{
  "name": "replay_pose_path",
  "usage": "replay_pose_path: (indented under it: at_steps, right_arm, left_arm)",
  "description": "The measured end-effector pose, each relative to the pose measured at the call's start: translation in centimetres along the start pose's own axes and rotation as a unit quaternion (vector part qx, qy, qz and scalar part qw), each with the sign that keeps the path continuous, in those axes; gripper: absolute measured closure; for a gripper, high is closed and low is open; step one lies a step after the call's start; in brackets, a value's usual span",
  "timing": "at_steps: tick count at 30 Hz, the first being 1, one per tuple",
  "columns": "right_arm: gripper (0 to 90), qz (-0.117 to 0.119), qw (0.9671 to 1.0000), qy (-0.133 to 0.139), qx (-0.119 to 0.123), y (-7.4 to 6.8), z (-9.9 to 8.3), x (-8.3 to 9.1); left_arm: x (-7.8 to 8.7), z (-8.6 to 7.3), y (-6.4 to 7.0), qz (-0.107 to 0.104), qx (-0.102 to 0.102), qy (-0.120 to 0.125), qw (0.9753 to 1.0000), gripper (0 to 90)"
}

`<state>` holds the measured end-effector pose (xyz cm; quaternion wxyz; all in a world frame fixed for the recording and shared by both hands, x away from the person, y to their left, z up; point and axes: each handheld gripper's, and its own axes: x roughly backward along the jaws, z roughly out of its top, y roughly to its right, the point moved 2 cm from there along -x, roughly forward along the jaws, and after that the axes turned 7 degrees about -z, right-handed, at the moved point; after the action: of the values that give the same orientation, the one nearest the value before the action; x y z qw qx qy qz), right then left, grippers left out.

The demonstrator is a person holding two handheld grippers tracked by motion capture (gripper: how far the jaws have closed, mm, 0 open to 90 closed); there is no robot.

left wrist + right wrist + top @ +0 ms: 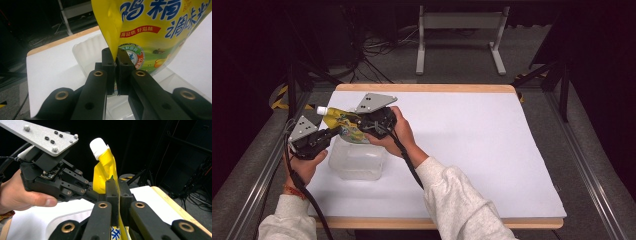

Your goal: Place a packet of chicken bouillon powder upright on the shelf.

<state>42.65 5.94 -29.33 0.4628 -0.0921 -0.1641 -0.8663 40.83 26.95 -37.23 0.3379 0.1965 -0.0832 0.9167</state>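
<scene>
Here, at the near edge of the desk (472, 200), two grey-sleeved forearms come in, each hand carrying a black two-jaw gripper over the left part of the white top. The left gripper (329, 134) is held by the left hand (304, 167) near the desk's left edge. In the left gripper view its jaws are pressed together on the lower edge of a yellow spouted pouch (150, 32), with the pouch's thin film caught between them. The right gripper (362, 127) sits just beyond and to the right of it, in the right hand (399, 135). In the right gripper view its jaws are likewise closed tight on the pouch's side seam, and the left gripper reaches in to the pouch from the other side.

Under both grippers a clear plastic container (357, 161) stands on the desk, close to the left edge and about midway between near and far edges. The pouch hangs above it, lifted off the surface. It is printed with blue characters, a red band and a green scene. Its bottom seems to dip toward the container's opening, though the grippers hide whether it touches.

Farther on, the pouch's white cap (322, 110) points toward the far left corner. Beyond the desk's far edge a grey metal stand (459, 37) rests on the floor among dark cables.
</scene>
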Motion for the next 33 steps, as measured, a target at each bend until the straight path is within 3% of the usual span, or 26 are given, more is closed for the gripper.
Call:
replay_pose_path:
  at_steps: [7,15,23,28,33]
  right_arm:
    - [89.8,0.007,0.9997,-0.003,-0.024,0.7,-0.7,-0.6]
    - [89.5,0.011,0.9996,-0.002,-0.028,0.6,-0.7,-0.8]
    - [87.9,-0.009,0.9989,-0.013,-0.043,1.3,-1.0,-1.1]
    - [88.1,-0.009,0.9983,-0.023,-0.052,1.5,-1.3,-1.3]
    - [88.1,-0.021,0.9981,-0.038,-0.043,1.6,-1.6,-1.8]
  left_arm:
    - [-0.7,-0.2,-0.2,0.001,-0.002,-0.011,0.9999,87.3]
    - [-0.2,-0.3,-0.2,0.001,-0.008,-0.018,0.9998,87.6]
    - [-0.3,-0.2,-0.1,0.000,-0.007,-0.014,0.9999,88.9]
    - [-0.3,-0.4,-0.3,-0.009,-0.001,-0.011,0.9999,89.1]
    - [-1.0,-0.8,-0.4,-0.004,-0.004,-0.030,0.9995,89.3]
